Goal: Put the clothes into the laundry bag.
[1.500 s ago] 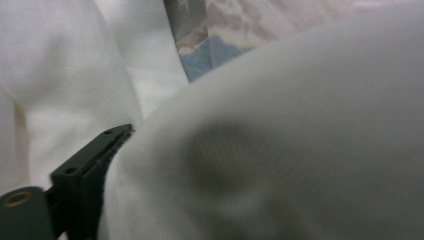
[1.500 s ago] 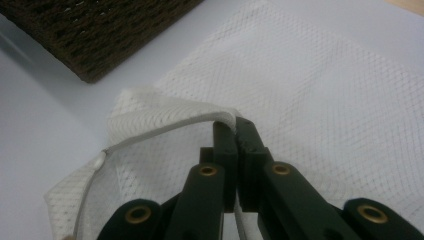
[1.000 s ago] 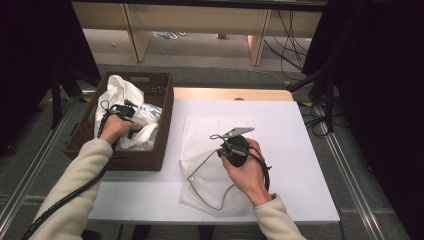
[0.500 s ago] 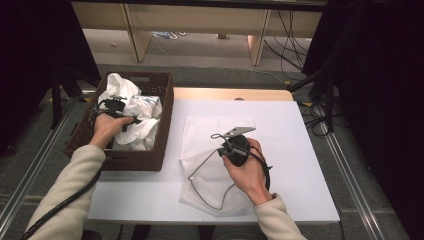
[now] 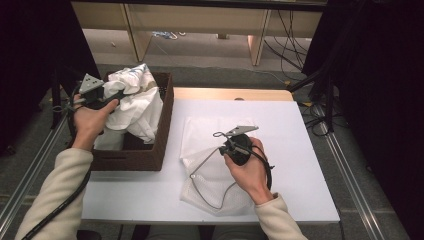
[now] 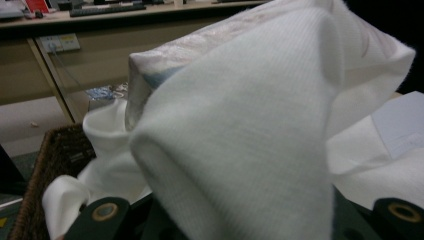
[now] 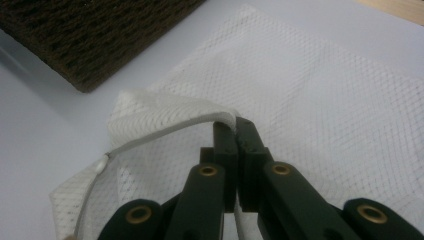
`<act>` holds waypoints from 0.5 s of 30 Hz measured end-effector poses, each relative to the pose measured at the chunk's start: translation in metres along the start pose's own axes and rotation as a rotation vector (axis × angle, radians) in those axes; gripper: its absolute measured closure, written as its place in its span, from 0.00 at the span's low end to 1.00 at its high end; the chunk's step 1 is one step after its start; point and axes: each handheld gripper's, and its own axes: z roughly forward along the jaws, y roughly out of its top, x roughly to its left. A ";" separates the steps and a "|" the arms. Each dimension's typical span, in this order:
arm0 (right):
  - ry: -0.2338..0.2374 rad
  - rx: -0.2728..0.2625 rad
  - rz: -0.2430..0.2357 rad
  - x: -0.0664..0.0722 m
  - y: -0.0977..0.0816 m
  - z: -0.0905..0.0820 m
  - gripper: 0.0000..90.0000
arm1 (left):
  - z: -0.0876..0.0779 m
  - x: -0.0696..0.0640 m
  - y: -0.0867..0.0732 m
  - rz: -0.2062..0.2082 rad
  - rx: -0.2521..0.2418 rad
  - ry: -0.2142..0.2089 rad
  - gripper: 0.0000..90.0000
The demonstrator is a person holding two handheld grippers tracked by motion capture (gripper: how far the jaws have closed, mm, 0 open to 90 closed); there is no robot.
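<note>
My left gripper (image 5: 121,93) is at the far left, above the brown wicker basket (image 5: 166,125). Its jaws have just been closing and are shut on a bunch of white cloth (image 5: 139,104), which hangs from them into the basket. In the left gripper view the white cloth (image 6: 240,125) drapes over both jaws and hides their tips. A white mesh bag (image 5: 212,172) lies flat on the table in front of the person. My right gripper (image 7: 235,127) is shut on the mesh bag's corded edge (image 7: 165,131) and holds it slightly raised off the table.
The white table (image 5: 300,150) has bare room to the right of the mesh bag. More white cloth lies in the basket (image 6: 45,155), which stands at the table's left edge. Wooden shelving and floor cables (image 5: 295,40) lie beyond the far edge.
My left hand has risen and drawn back to the left, pulling the white cloth up out of the basket. The right hand and the mesh bag have stayed put.
</note>
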 end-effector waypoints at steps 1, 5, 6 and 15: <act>0.000 0.002 0.009 0.000 0.000 0.000 1.00 | -0.003 -0.001 0.002 0.002 -0.017 -0.002 0.84; -0.008 -0.016 -0.021 -0.001 0.000 0.001 1.00 | -0.015 -0.007 0.012 0.005 -0.086 -0.019 0.84; -0.012 -0.007 -0.009 -0.001 0.000 -0.001 1.00 | -0.018 -0.009 0.013 0.008 -0.098 -0.020 0.84; -0.001 -0.027 -0.028 -0.003 0.000 0.000 1.00 | -0.049 -0.029 0.038 0.074 -0.205 -0.079 0.84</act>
